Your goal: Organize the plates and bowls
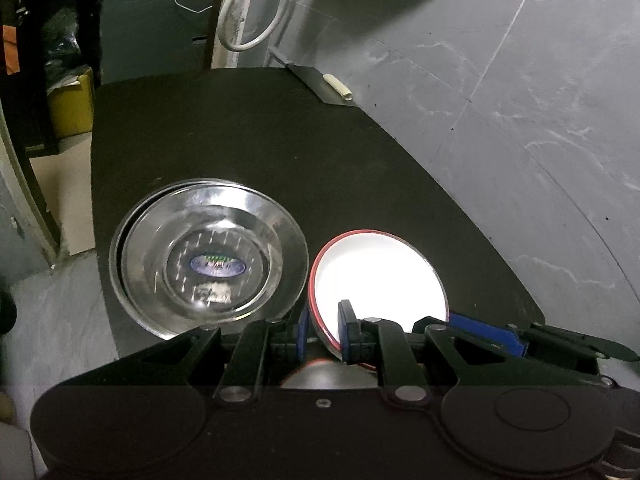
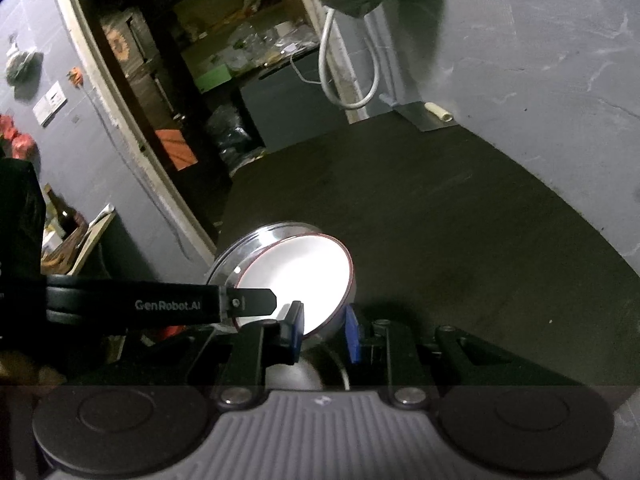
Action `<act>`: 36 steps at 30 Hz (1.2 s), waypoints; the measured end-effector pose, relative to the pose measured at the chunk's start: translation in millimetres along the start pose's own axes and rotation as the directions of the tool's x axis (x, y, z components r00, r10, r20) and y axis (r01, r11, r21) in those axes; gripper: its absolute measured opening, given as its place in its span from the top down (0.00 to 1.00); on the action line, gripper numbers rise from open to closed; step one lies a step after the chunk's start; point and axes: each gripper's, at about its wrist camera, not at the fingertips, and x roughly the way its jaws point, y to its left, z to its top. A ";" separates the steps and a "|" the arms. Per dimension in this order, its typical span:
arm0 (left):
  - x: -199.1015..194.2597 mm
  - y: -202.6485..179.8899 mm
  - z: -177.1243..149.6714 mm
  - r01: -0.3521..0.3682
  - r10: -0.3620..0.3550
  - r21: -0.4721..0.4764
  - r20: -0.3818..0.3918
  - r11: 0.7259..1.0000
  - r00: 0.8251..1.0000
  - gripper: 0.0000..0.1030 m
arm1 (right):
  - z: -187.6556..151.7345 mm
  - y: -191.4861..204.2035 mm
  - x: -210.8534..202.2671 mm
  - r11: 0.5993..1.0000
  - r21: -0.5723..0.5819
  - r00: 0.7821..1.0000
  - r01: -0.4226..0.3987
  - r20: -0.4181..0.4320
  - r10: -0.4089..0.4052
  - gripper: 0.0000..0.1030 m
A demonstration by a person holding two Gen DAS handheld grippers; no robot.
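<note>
A white bowl with a red rim (image 1: pixel 380 272) sits on the dark round table (image 1: pixel 260 128), to the right of a stack of steel plates (image 1: pixel 208 256). My left gripper (image 1: pixel 325 330) is shut on the bowl's near-left rim, blue pads on both sides of it. In the right wrist view my right gripper (image 2: pixel 326 332) is shut on the near rim of the same bowl (image 2: pixel 296 276). The steel plates (image 2: pixel 256 244) show behind it. The left gripper's black body (image 2: pixel 160 304) reaches in from the left.
A small grey card with a white roll (image 1: pixel 338 86) lies at the table's far edge. A white cable (image 1: pixel 256 8) hangs behind it. The floor is grey tile (image 1: pixel 520 80). A doorway with cluttered shelves (image 2: pixel 224 52) is at the left.
</note>
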 end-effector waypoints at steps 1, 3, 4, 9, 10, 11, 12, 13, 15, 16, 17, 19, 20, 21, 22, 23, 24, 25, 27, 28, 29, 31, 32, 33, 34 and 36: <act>-1.6 0.1 -1.9 0.000 0.000 0.000 0.000 1.000 1.000 0.84 | -1.3 1.3 -0.9 1.000 -0.004 1.000 -0.001 -0.006 0.001 0.76; -5.4 1.2 -6.4 0.004 -0.004 0.000 -0.001 1.000 1.000 0.84 | -3.4 4.2 -3.4 1.000 -0.013 1.000 -0.001 -0.015 0.001 0.76; -6.7 2.0 -8.2 0.006 -0.006 -0.003 0.000 1.000 1.000 0.84 | -4.4 6.0 -4.5 1.000 -0.019 1.000 -0.002 -0.019 0.002 0.76; -11.8 5.4 -18.4 0.013 -0.013 -0.020 -0.006 1.000 1.000 0.84 | -11.0 13.1 -11.1 0.999 -0.050 0.999 -0.014 -0.041 0.012 0.76; -13.1 5.7 -21.0 0.013 -0.013 -0.022 -0.007 1.000 1.000 0.84 | -12.5 14.4 -12.0 0.998 -0.054 0.999 -0.016 -0.046 0.014 0.76; -14.0 5.5 -23.8 0.012 -0.012 -0.024 -0.010 1.000 1.000 0.84 | -14.2 15.3 -13.1 0.998 -0.059 0.999 -0.020 -0.051 0.017 0.76; -14.7 5.4 -26.3 0.011 -0.011 -0.026 -0.013 1.000 1.000 0.84 | -15.5 16.2 -14.0 0.998 -0.062 0.998 -0.022 -0.057 0.019 0.76; -15.1 5.0 -28.7 0.009 -0.009 -0.026 -0.016 1.000 1.000 0.84 | -16.7 16.6 -14.0 0.998 -0.064 0.998 -0.024 -0.062 0.020 0.76; -15.4 4.4 -33.9 0.001 -0.002 -0.025 -0.024 1.000 1.000 0.83 | -19.5 16.8 -15.0 0.998 -0.061 0.997 -0.033 -0.077 0.028 0.76; -15.9 4.1 -36.6 -0.002 0.002 -0.025 -0.027 1.000 1.000 0.83 | -20.3 16.1 -14.8 0.998 -0.056 0.996 -0.038 -0.083 0.033 0.76; -15.8 3.9 -39.5 -0.005 0.004 -0.026 -0.032 1.000 0.999 0.83 | -21.5 14.7 -14.7 0.998 -0.051 0.995 -0.042 -0.089 0.037 0.76; -15.4 4.4 -42.6 -0.004 0.002 -0.033 -0.043 0.999 0.999 0.83 | -24.2 13.2 -14.6 0.998 -0.046 0.994 -0.045 -0.103 0.040 0.76; -15.9 4.7 -45.0 -0.004 0.002 -0.034 -0.048 0.999 0.999 0.82 | -25.1 12.9 -14.7 0.998 -0.045 0.993 -0.047 -0.108 0.042 0.76; -15.8 4.5 -46.6 -0.005 0.004 -0.033 -0.051 0.999 0.999 0.82 | -26.0 12.4 -14.6 0.998 -0.045 0.992 -0.050 -0.114 0.045 0.76; -15.6 4.6 -47.6 -0.009 0.007 -0.032 -0.054 0.999 0.999 0.82 | -26.7 12.3 -14.5 0.998 -0.045 0.992 -0.053 -0.119 0.047 0.76; -15.3 4.9 -47.4 -0.012 0.010 -0.032 -0.058 0.999 0.998 0.82 | -27.4 12.4 -14.2 0.997 -0.046 0.991 -0.054 -0.124 0.048 0.76; -14.8 5.1 -47.8 -0.014 0.012 -0.033 -0.060 0.999 0.998 0.82 | -27.9 12.3 -13.5 0.997 -0.046 0.990 -0.056 -0.129 0.050 0.76; -14.6 5.2 -48.4 -0.016 0.014 -0.034 -0.063 0.999 0.998 0.82 | -28.5 12.5 -12.8 0.997 -0.045 0.990 -0.058 -0.133 0.051 0.76; -15.1 5.1 -50.7 -0.024 0.022 -0.033 -0.066 0.999 0.998 0.82 | -29.1 12.8 -11.7 0.997 -0.044 0.989 -0.061 -0.141 0.054 0.76; -15.2 5.0 -51.7 -0.028 0.026 -0.032 -0.068 0.999 0.997 0.82 | -29.4 13.7 -11.5 0.997 -0.044 0.988 -0.062 -0.143 0.055 0.76; -15.7 5.2 -52.5 -0.032 0.030 -0.031 -0.070 0.999 0.997 0.82 | -29.5 14.0 -10.8 0.997 -0.045 0.988 -0.064 -0.146 0.057 0.76; -16.2 5.7 -53.8 -0.036 0.034 -0.032 -0.073 0.999 0.997 0.81 | -29.6 14.7 -8.7 0.997 -0.047 0.987 -0.063 -0.153 0.055 0.76; -16.7 5.9 -54.0 -0.037 0.035 -0.032 -0.072 0.999 0.997 0.81 | -29.9 14.6 -7.9 0.997 -0.046 0.986 -0.063 -0.156 0.055 0.76; -17.1 5.8 -53.8 -0.040 0.038 -0.030 -0.073 0.999 0.997 0.81 | -29.9 14.4 -7.2 0.997 -0.045 0.985 -0.063 -0.161 0.055 0.76; -17.5 5.1 -53.8 -0.043 0.041 -0.028 -0.073 0.999 0.997 0.81 | -30.0 14.5 -6.2 0.997 -0.045 0.985 -0.063 -0.163 0.055 0.76; -17.7 4.9 -54.0 -0.044 0.042 -0.027 -0.073 0.999 0.996 0.81 | -30.1 14.9 -5.6 0.997 -0.048 0.985 -0.062 -0.166 0.053 0.76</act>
